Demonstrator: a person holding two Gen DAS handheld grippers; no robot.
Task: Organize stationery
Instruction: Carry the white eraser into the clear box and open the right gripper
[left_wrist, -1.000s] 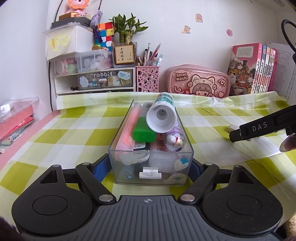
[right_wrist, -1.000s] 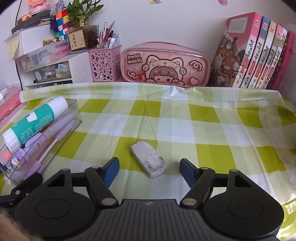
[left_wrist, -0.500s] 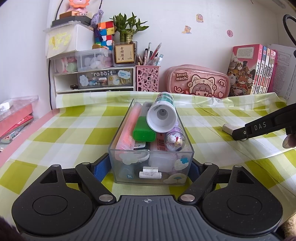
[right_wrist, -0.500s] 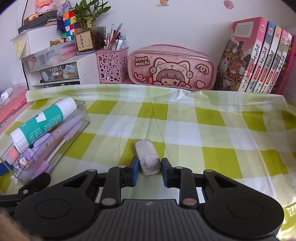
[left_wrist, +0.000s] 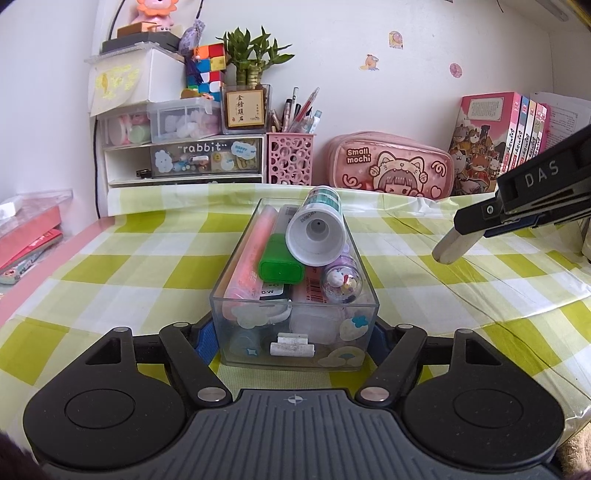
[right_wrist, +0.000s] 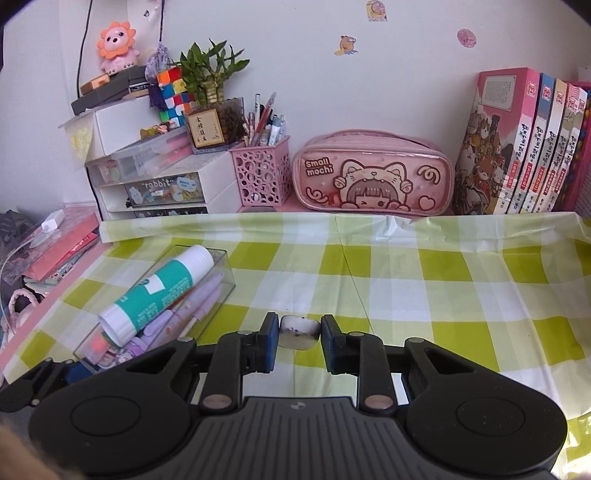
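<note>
Checked tablecloth (right_wrist: 406, 266), left tongs (left_wrist: 293, 334) clamping clear box (left_wrist: 295, 332), right tongs (right_wrist: 299, 334) pinching eraser (right_wrist: 298, 331), pencil case (right_wrist: 373, 173) behind.

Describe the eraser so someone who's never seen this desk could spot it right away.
Start at the green-checked tablecloth and the clear box of stationery the left gripper holds. To its right, the right gripper hangs above the cloth; the eraser is the small white block pinched between its jaws. Unlike the colourful pens and glue stick in the box, it is plain, smudged grey, and off the table.
</note>
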